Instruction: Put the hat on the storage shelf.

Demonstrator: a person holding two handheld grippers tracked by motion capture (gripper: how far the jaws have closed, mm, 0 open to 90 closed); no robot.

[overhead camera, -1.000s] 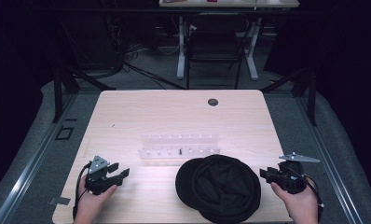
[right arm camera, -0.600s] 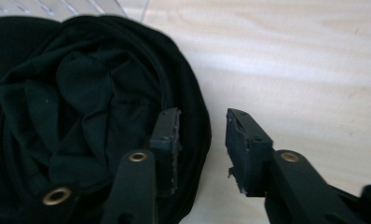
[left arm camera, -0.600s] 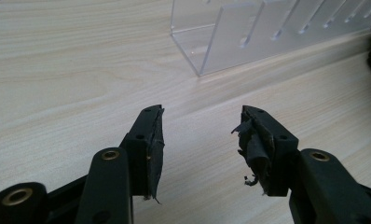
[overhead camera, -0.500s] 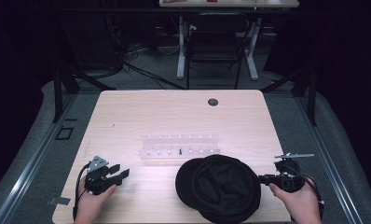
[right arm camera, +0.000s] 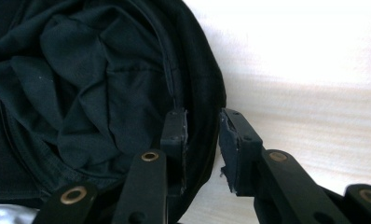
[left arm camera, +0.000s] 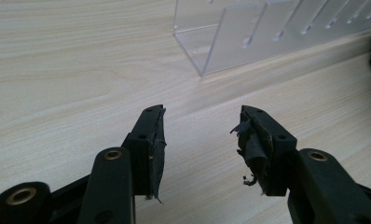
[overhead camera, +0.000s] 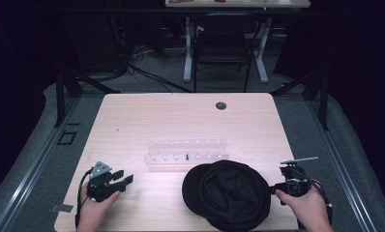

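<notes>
**Pale wooden table, black cap at the right gripper's jaws**

Dark room, light wood table (overhead camera: 147, 116) under the high view: beyond its far edge stand a chair and desk legs among cables on a grey floor. No brand, label or writing can be read anywhere. The left gripper (overhead camera: 124, 179) lies low on the near left of the table in the person's left hand (overhead camera: 91, 210), jaws apart over bare wood. Ahead of its fingertips and off to the side stands a clear acrylic rack (overhead camera: 186, 152). The right gripper (overhead camera: 272, 185), in the right hand (overhead camera: 304, 209), sits at the edge of a black cap (overhead camera: 227, 193) lying crumpled near the front of the table.

Left gripper view: the left gripper (left arm camera: 200, 140) has its jaws standing well apart with only wood grain between them; worn black tape hangs from the pads (left arm camera: 251, 144). They have just been closing a little. The clear acrylic rack (left arm camera: 249, 37) stands beyond the fingertips, well clear of them.

Right gripper view: the right gripper (right arm camera: 202, 135) straddles the black cap (right arm camera: 81, 93). One finger lies inside, the other outside, with the stitched rim in the gap between. The jaws have just been closing; whether the pads (right arm camera: 230, 140) press the fabric yet, I cannot tell.
</notes>
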